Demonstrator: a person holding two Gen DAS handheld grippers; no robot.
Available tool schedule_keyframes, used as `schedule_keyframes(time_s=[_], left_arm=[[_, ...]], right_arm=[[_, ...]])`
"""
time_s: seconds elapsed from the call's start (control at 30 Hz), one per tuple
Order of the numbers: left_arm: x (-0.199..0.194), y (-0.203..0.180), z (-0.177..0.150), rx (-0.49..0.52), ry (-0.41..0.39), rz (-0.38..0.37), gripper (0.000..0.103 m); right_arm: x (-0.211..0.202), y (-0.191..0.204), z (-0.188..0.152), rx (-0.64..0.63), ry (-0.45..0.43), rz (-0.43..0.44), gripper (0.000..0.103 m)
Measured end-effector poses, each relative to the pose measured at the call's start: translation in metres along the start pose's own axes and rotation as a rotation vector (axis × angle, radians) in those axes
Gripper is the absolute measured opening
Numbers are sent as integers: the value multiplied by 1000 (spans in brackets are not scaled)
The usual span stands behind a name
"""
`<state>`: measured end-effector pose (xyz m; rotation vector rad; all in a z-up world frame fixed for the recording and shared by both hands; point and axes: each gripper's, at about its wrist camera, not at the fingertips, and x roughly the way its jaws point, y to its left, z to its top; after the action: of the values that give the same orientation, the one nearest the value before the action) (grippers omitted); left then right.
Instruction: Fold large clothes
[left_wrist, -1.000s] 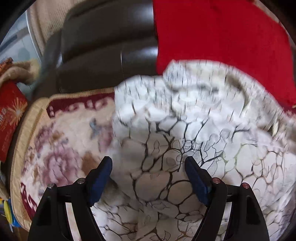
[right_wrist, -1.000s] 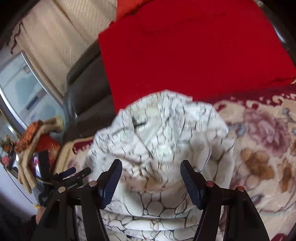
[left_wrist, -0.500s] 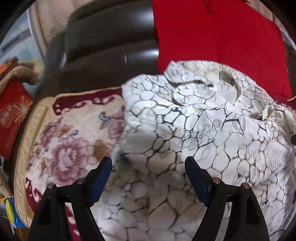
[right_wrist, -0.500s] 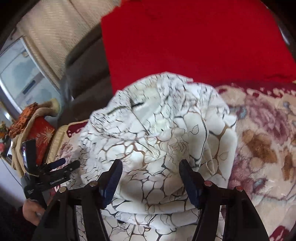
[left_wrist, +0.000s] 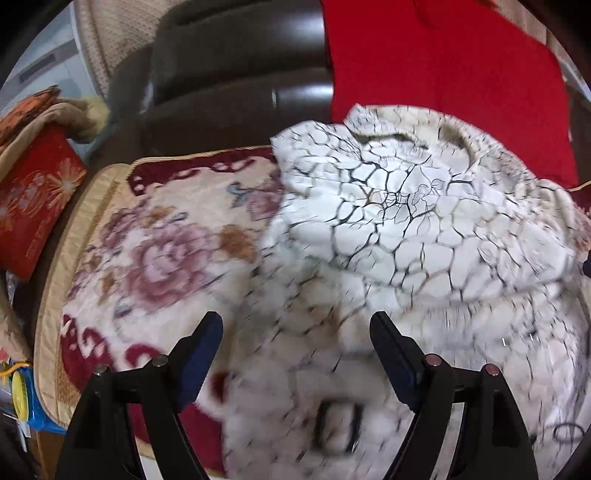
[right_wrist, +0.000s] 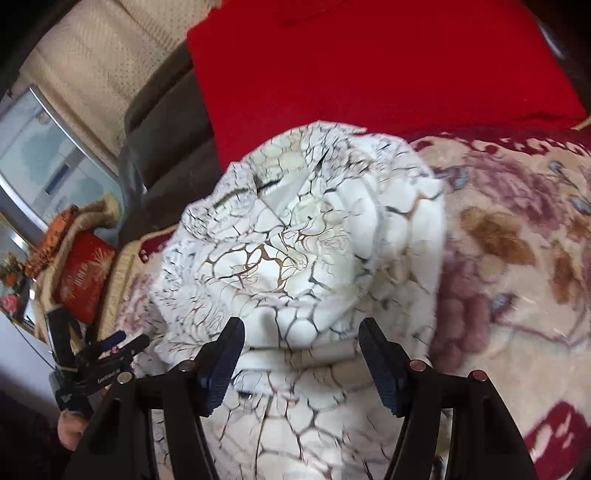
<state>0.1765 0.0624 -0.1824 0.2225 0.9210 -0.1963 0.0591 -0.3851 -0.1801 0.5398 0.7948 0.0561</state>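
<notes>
A large white garment (left_wrist: 399, 229) with a dark crackle print lies in a rumpled heap on a floral blanket (left_wrist: 155, 251). It also shows in the right wrist view (right_wrist: 295, 258). My left gripper (left_wrist: 297, 332) is open and empty, just above the near part of the heap. My right gripper (right_wrist: 301, 338) is open and empty, with its fingers either side of a fold near the garment's ribbed edge. The left gripper also shows from the side in the right wrist view (right_wrist: 118, 347), at the garment's left edge.
A red cloth (left_wrist: 443, 74) hangs over the dark leather sofa back (left_wrist: 229, 74) behind the heap. A red patterned cushion (left_wrist: 33, 199) sits at the far left. The blanket (right_wrist: 517, 258) lies bare to the right of the garment.
Both grippers have pulled back toward me and stayed open. The garment has settled lower and spread out on the blanket.
</notes>
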Motion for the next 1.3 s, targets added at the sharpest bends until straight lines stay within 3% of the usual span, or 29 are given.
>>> schedule_keyframes(time_s=[0.13,0.27,0.4,0.6,0.67,0.73,0.93,1.17,1.2,1.27,1.3], left_arm=[[-31,35,-39,-9,-29,0,82],[-48,71,-83,-28,-2,-2,83],[-56,91,-126,-79,30,-73,87],[-28,99,-179,-212,142,-260,87],[-15,100,-193,-273,180,-378,87],[1,103,-202,-338,224,-416,87],[20,99,-204,-372,186,-609,87],[49,85,-211,-378,207,-781,85],[49,84,-214,-382,192,-801,82],[48,80,-218,-383,180,-846,54],[47,78,-218,-377,180,-860,49]], right_arm=[[-26,-10,-16,3,-13,8,68],[-53,-26,-37,12,-22,9,68],[-72,-46,-54,40,-10,2,69],[-84,-71,-84,92,55,24,69],[-86,-77,-96,96,94,31,69],[-89,-84,-109,98,123,38,69],[-91,-119,-149,196,177,65,71],[-76,-146,-175,251,211,80,72],[-72,-151,-177,268,213,91,72],[-66,-158,-180,292,204,109,74],[-62,-160,-182,308,211,133,75]])
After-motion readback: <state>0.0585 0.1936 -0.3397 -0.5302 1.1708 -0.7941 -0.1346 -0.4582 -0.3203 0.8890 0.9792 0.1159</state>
